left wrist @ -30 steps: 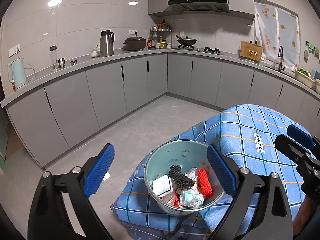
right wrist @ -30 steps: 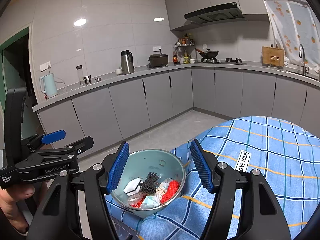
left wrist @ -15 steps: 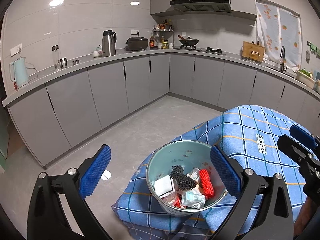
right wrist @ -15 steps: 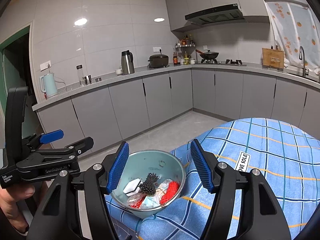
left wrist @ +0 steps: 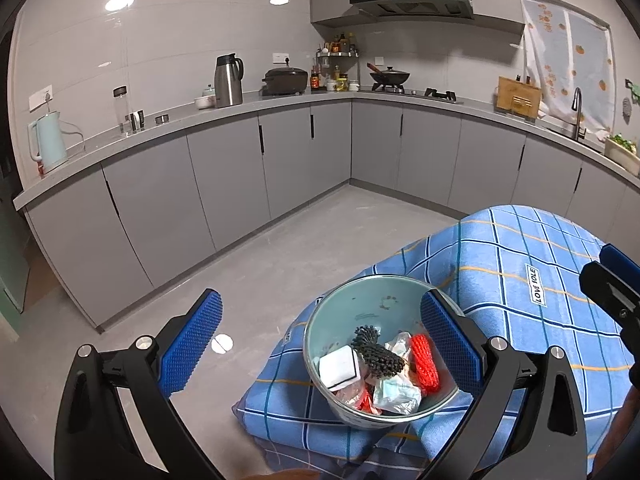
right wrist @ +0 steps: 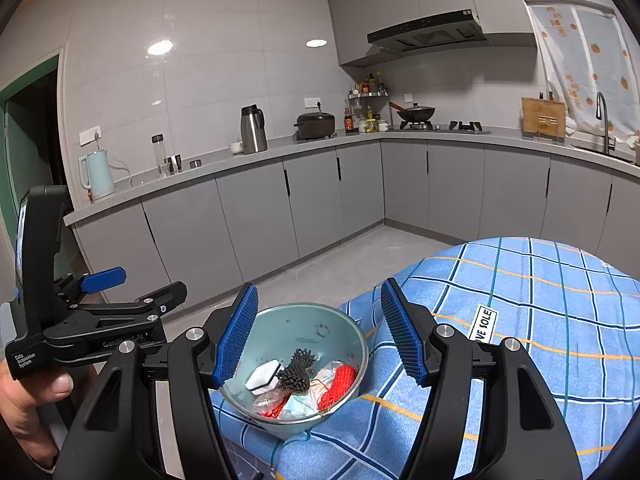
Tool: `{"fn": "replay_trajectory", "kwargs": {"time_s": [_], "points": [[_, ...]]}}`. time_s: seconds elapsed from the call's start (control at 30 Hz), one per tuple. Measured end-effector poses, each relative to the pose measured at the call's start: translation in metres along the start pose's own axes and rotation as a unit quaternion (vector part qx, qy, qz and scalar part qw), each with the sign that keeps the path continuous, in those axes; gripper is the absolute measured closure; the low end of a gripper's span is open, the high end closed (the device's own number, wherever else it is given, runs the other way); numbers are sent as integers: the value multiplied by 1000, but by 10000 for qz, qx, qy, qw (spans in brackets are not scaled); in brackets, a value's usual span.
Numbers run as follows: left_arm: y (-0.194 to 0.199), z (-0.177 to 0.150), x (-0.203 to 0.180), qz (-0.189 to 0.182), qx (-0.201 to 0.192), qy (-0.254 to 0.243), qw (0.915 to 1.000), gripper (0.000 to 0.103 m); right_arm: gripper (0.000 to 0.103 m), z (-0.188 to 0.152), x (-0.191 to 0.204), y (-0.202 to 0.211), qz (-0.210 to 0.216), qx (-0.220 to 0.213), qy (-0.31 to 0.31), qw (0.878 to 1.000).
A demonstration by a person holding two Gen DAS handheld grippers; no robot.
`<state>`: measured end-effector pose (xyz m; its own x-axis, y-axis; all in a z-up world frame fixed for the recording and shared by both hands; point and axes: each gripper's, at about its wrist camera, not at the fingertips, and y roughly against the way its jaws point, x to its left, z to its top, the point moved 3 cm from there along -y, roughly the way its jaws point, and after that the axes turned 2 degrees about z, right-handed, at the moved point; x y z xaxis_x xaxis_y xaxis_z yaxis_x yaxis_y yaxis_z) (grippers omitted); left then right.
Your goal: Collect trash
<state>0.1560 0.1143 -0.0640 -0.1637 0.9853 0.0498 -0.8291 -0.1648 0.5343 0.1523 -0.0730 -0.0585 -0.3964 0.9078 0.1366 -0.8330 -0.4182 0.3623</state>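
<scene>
1. "LOVE SOLE" is read on a white tag point(left wrist: 536, 285) sewn to the blue checked cloth point(left wrist: 520, 264); in the right wrist view only "VE SOLE" is shown.
2. "Data Acquisition System" is printed in white on the body of the left gripper point(right wrist: 132, 304), and a faint "GenRobot.AI" is made out along its arm.
3. A pale green bowl point(left wrist: 360, 304) with a metal rim is seen on the cloth, at its near-left corner.
4. The trash point(left wrist: 384, 372) is held inside the bowl: a white square piece with a dark edge, a black bristly bundle, a red net roll, crumpled clear wrappers and red scraps beneath.
5. The left gripper is held wide apart, nothing gripped; its right pad point(left wrist: 448, 340) is seen over the bowl's right rim, its left pad over the floor.
6. The right gripper point(right wrist: 316, 336) is likewise spread and empty, with the bowl framed between its blue ribbed pads.
7. Contact between pads and bowl cannot be told.
</scene>
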Motion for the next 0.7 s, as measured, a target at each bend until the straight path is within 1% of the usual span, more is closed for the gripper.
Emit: {"fn": "replay_trajectory", "kwargs": {"time_s": [0.2, 0.23, 0.3, 0.6, 0.67, 0.7], "points": [[-1, -1, 2, 42, 13, 23, 10000, 5, 38, 1, 2, 3, 10, -33, 14, 10000], [-1, 0, 2, 51, 18, 30, 10000, 5, 31, 2, 2, 3, 8, -40, 14, 10000], [-1, 0, 2, 70, 6, 26, 10000, 5, 28, 3, 3, 5, -15, -118, 16, 9999], [0, -2, 0, 113, -41, -69, 9999, 5, 28, 4, 3, 4, -7, -89, 23, 10000], [1, -1, -2, -1, -37, -87, 10000, 5, 26, 4, 3, 4, -17, -98, 23, 9999], [1, -1, -3, 39, -29, -74, 10000, 5, 26, 5, 3, 5, -22, -102, 23, 9999]]}}
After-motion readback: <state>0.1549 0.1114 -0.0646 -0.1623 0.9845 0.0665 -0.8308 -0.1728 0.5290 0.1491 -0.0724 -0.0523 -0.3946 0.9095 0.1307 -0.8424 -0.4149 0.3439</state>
